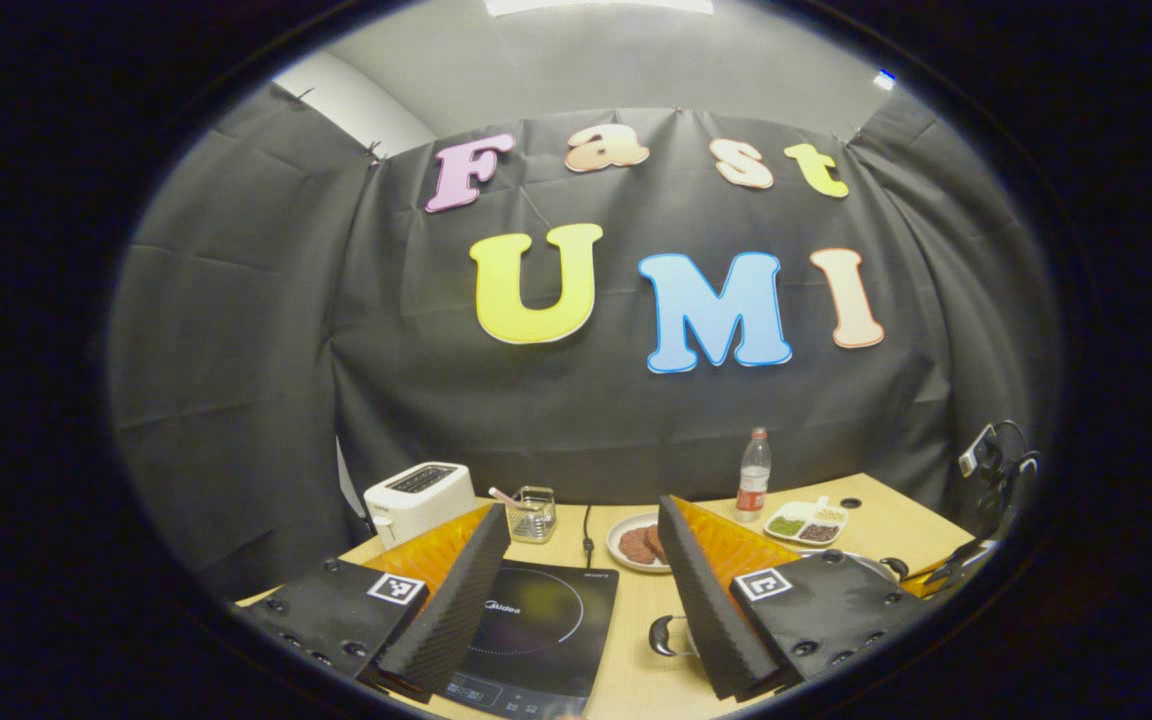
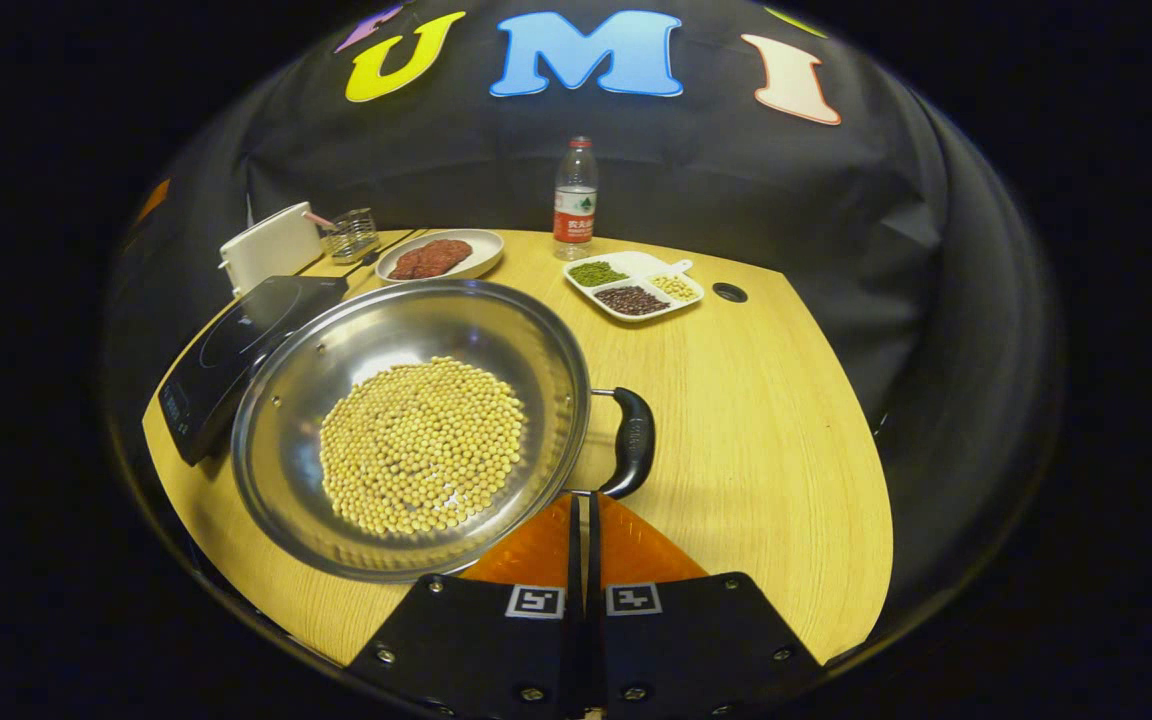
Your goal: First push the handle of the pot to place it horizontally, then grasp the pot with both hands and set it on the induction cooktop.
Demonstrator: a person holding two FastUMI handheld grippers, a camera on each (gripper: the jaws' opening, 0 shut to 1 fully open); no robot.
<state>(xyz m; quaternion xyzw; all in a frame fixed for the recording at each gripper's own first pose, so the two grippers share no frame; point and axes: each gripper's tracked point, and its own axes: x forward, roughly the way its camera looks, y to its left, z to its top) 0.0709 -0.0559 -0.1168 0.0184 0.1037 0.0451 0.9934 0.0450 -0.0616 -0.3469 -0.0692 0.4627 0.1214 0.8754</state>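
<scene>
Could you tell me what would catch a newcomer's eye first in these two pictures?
In the right gripper view, the steel pot heaped with soybeans stands out, resting partly over the induction cooktop, with the right tool closed just at its black handle. In the left gripper view, the left tool hangs open above the cooktop, with a toaster at the back left of the table.

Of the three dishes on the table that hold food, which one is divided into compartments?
The white tray near the bottle; the plate and pot are undivided.
</scene>
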